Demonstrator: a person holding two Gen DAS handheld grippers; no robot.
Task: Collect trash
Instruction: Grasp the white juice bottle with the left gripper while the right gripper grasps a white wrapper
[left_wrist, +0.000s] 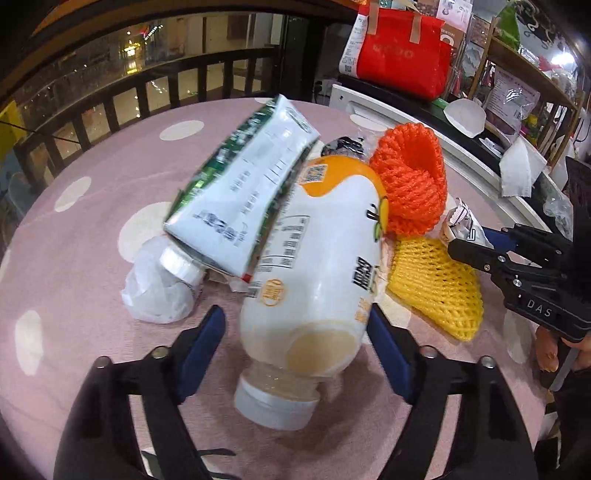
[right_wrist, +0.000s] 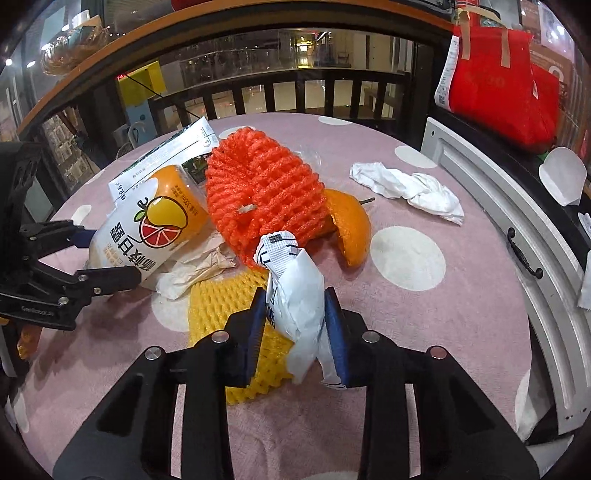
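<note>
A: Left gripper (left_wrist: 297, 332)?
B: Spread around the white drink bottle (left_wrist: 314, 266), one pad touching at three o'clock, a gap at nine; the bottle lies on the pink worktop (left_wrist: 92, 229).
A: Right gripper (right_wrist: 295, 332)?
B: Pinching a crumpled white wrapper (right_wrist: 295, 295), orange foam net (right_wrist: 258, 192) at twelve o'clock.

"DAS" is showing in pale letters on the black gripper (left_wrist: 467, 247) at the right edge of the left wrist view. The bottle (right_wrist: 147, 229) at the left of the right wrist view is carrying large Chinese characters and small print, too blurred to read. The carton (left_wrist: 240, 192) is bearing unreadable print.
</note>
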